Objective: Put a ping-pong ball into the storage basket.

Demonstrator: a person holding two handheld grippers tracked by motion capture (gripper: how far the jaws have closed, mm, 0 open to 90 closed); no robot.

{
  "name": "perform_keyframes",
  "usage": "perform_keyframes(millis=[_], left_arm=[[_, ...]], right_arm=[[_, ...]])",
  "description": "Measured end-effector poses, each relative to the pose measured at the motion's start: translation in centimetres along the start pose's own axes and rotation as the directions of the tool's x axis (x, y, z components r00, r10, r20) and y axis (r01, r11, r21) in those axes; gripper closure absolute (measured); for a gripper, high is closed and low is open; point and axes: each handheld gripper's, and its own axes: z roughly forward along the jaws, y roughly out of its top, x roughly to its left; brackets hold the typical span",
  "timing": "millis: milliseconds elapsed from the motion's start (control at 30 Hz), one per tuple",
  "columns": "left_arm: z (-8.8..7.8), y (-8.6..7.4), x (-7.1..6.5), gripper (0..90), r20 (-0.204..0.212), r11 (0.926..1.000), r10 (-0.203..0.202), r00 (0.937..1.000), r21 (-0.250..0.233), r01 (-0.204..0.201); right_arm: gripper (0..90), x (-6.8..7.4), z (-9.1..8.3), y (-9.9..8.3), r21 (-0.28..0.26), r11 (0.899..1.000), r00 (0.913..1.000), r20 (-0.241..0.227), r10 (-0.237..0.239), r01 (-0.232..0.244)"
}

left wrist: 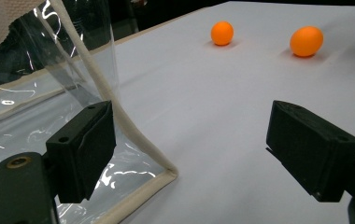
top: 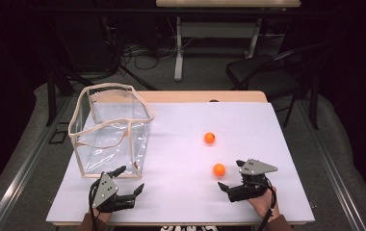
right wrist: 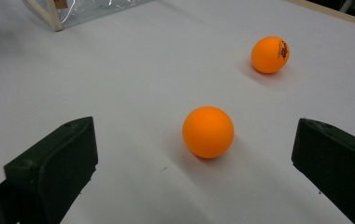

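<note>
Toward the left edge of the white surface point(top: 181, 139) stands a clear plastic bag point(top: 111, 130) with cream fabric trim, upright and open at the top. Just in front of its near right corner, close to the front edge, the left tongs point(top: 132, 180) are spread wide and hold nothing; in the left gripper view one jaw sits right beside the bag's trimmed corner seam point(left wrist: 133, 135), though whether it touches the seam cannot be told, while the other jaw hovers over bare surface. Right of the middle lie two orange balls. The far ball point(top: 210, 138) rests alone, well apart from the bag and nearer the middle of the surface. The near ball point(top: 219, 169) lies closer to the front edge, and the right tongs point(top: 231, 174), near the front right corner, are spread wide and point at it. In the right gripper view this ball point(right wrist: 208, 131) sits just ahead of the gap between the two jaws, touching neither, with the other ball point(right wrist: 270, 54) farther off.
</note>
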Motion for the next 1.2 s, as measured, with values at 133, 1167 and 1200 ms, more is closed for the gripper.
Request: perform_keyframes(millis=[133,1167,1200], left_arm=[[0.0,0.0,-0.1,15.8,0.002,1.0000,-0.004,1.0000,0.002,0.004],[0.0,0.0,-0.2,15.8,0.005,1.0000,0.004,1.0000,0.005,-0.004],[0.0,0.0,-0.2,15.8,0.005,1.0000,0.003,1.0000,0.004,-0.003]], right_arm=[[0.0,-0.1,0.5,0.4,0.008,1.000,1.0000,-0.004,0.008,-0.008],[0.0,-0.8,4.4,1.3,0.113,0.994,0.9999,-0.007,0.014,-0.014],[0.0,-0.8,4.5,1.3,0.119,0.993,0.9997,-0.011,0.019,-0.018]])
